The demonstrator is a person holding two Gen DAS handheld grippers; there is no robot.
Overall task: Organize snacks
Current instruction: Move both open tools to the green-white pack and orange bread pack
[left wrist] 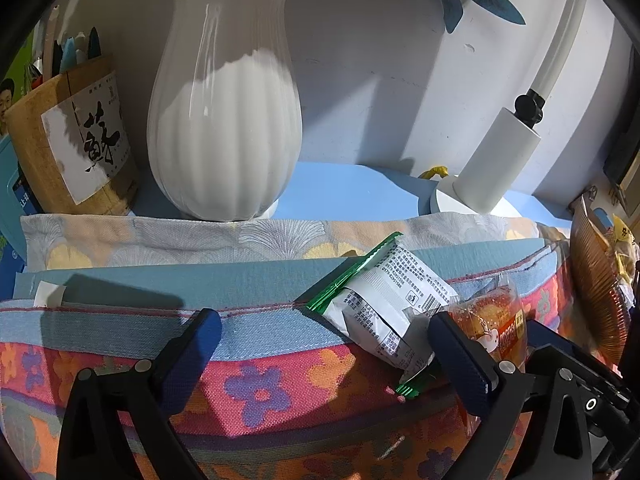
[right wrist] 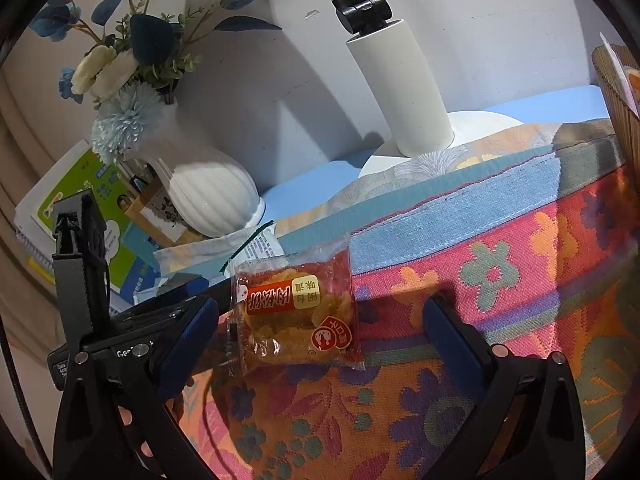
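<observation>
Our left gripper (left wrist: 324, 340) has its jaws spread wide and empty over the flowered bag (left wrist: 256, 384), and the white packet (left wrist: 384, 304) lies on the bag's rim, touching the right jaw, so a sideways nudge could tip it off the edge. Our right gripper (right wrist: 320, 332) is also released, with the orange packet (right wrist: 296, 312) lying loose between its jaws on the cloth; closing off-centre could pinch only the crinkly film and let the packet slip. The vase (left wrist: 224, 128) and lamp (left wrist: 496, 160) stand just behind, and a careless lift could knock them.
</observation>
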